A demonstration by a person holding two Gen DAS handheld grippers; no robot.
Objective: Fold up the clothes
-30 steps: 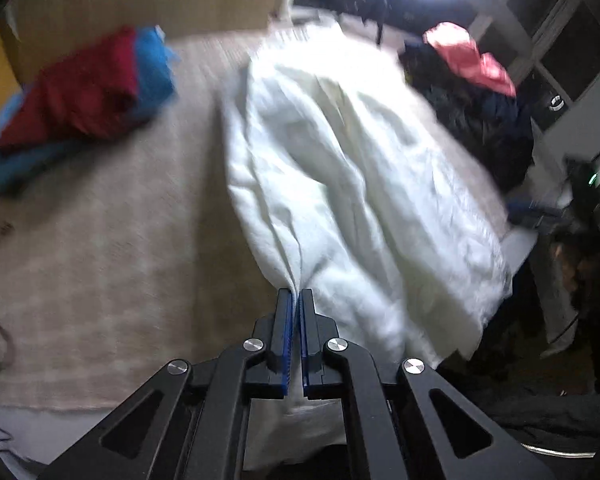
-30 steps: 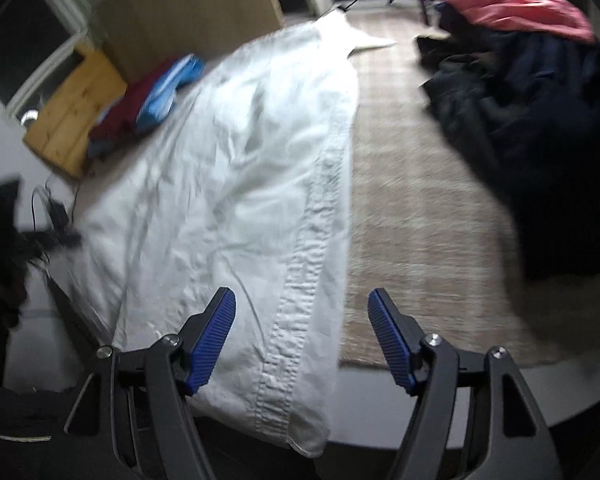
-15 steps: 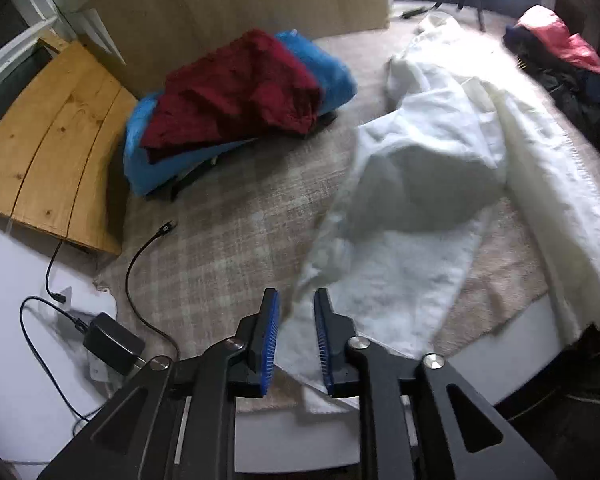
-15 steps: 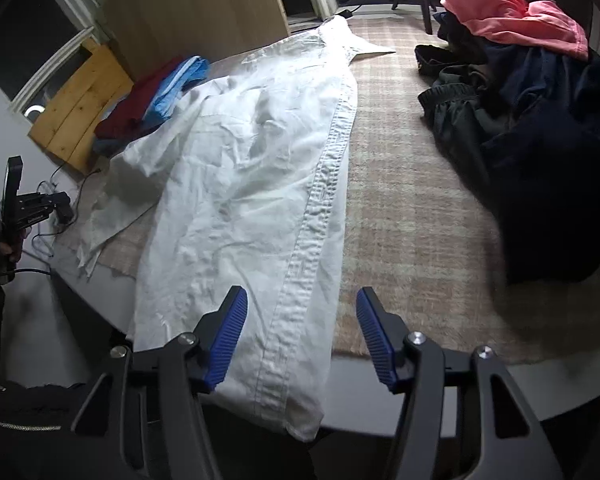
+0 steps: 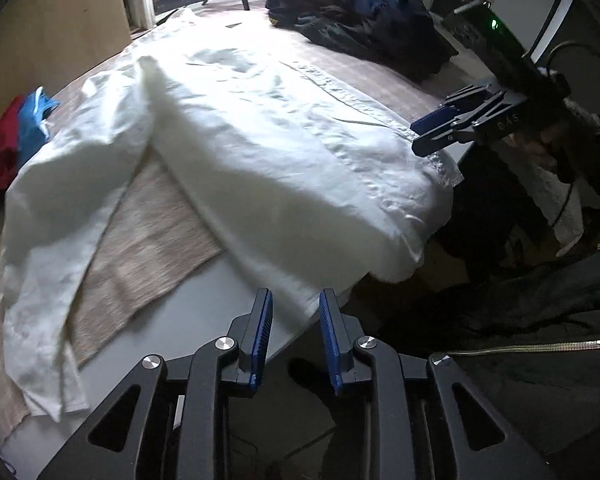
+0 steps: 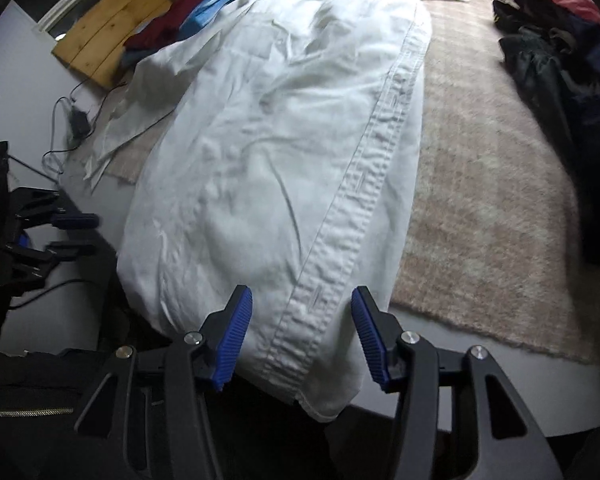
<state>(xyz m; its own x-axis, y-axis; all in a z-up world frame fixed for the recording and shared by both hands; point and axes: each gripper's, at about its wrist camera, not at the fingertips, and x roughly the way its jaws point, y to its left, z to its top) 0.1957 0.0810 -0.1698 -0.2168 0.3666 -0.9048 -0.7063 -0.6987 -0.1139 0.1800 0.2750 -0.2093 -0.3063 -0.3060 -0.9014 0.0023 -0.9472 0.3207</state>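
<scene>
A white button shirt (image 5: 260,128) lies spread along the table, its hem hanging over the near edge; it also shows in the right wrist view (image 6: 284,152). Its sleeve (image 5: 56,216) lies flat to the left. My left gripper (image 5: 294,338) is open and empty just off the table edge, near the hem's left corner. My right gripper (image 6: 300,332) is open, its blue pads either side of the button placket at the hem. The right gripper also shows in the left wrist view (image 5: 440,132), at the hem's right corner.
A beige woven mat (image 6: 480,184) covers the grey table (image 5: 220,296). Folded red and blue clothes (image 6: 196,16) sit at the far left. A dark pile with a pink garment (image 5: 340,0) lies at the far right. A charger and cable (image 6: 76,120) lie by the left edge.
My left gripper let go of the white sleeve, opened, and swung right to the shirt's hem. My right gripper moved in closer over the placket at the hem.
</scene>
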